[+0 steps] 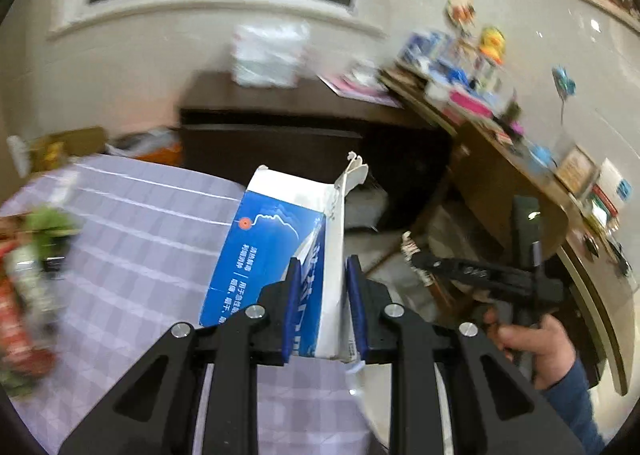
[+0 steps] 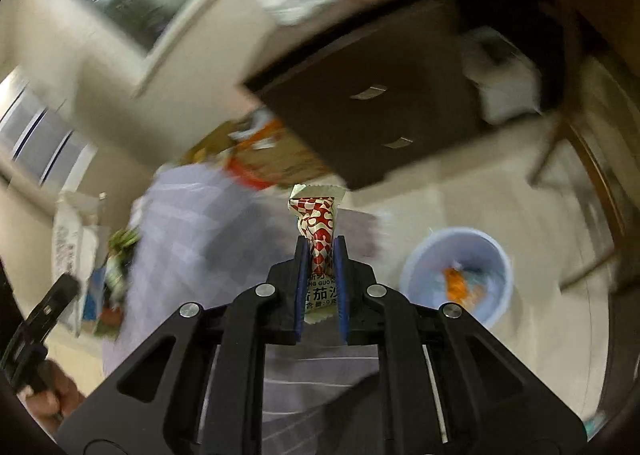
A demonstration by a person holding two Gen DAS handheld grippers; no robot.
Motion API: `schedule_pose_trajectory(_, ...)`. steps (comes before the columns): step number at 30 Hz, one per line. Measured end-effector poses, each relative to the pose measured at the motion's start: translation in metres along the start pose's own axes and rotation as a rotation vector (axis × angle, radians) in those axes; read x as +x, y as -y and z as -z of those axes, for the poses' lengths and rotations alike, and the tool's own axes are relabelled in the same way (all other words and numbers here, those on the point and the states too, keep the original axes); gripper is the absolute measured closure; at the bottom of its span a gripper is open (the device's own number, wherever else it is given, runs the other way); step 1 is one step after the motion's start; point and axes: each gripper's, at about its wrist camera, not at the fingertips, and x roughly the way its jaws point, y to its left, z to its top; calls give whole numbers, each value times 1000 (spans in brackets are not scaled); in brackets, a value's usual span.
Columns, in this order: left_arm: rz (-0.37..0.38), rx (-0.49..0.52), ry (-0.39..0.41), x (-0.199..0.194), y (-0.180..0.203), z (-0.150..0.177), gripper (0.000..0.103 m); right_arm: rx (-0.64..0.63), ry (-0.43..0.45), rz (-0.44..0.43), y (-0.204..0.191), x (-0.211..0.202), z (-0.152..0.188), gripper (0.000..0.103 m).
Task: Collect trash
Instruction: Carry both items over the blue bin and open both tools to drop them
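Left wrist view is showing the left gripper [image 1: 323,271] clamping a torn blue-and-white carton [image 1: 280,251] between its 2 blue-padded fingers [image 1: 294,287], the box standing upright and lifted above the lilac checked surface [image 1: 140,239]. The right gripper [image 1: 416,255] is appearing beside it, held out past the surface edge by the person's right hand [image 1: 532,343]. More wrappers [image 1: 28,283] are lying blurred at the far left of the surface.

Right wrist view is showing the right gripper [image 2: 322,255] pinching a red-and-white checked snack sachet [image 2: 316,227], fingers closed on its lower half with the crimped top sticking up free. Down to the right, a pale blue waste bin [image 2: 416,267] is sitting on the floor, well apart from the sachet, already holding some orange scrap [image 2: 458,287]. The left gripper [image 2: 44,319] is showing at the left edge.

The step in hand seems to be carrying both pieces to the bin. To do it well, the right gripper should be travelling until the sachet hangs over the bin mouth before letting go, since a light sachet can drift or cling to a pad. The carton is bulkier and gripped near 1 side, so it may swing; it is best brought low over the rim and dropped separately, not both at once.
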Motion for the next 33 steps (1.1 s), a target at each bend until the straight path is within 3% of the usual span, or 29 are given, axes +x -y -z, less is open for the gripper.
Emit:
schedule_pose_trajectory(2,47,-2,-70,39,18,-3,81,88,-20,44,40,10,-2,90)
schedule_pose_trajectory(5,50,9,-164,97,42,-1,81,177,-54,75,82,31,-1,90)
schedule_pose_trajectory(14,16,-33,-493,247,60,27,78,361,-151,40,136,106,4,86)
schedule_pose_trajectory(15,10,-37,-522,259,59,29,76,388,-160,42,142,111,7,78)
schedule_pose_trajectory(16,-4,-35,-536,264,59,28,69,418,-158,49,149,112,11,52)
schedule_pose_trajectory(17,-34,-29,-552,269,60,28,39,435,-149,56,153,109,12,38)
schedule_pose_trajectory(18,-63,-21,-548,269,60,27,14,449,-127,60,156,104,15,30)
schedule_pose_trajectory(19,-91,-9,-511,264,60,24,12,452,-117,61,158,99,16,30)
schedule_pose_trajectory(20,-96,-1,-478,257,58,21,12,451,-111,61,159,91,19,29)
schedule_pose_trajectory(22,-90,2,-456,249,59,16,12,444,-88,74,160,79,20,14)
schedule_pose_trajectory(23,-88,-2,-447,242,60,14,12,439,-76,84,161,73,21,11)
schedule_pose_trajectory(33,-106,79,-262,163,78,-3,12,276,23,227,109,11,13,7)
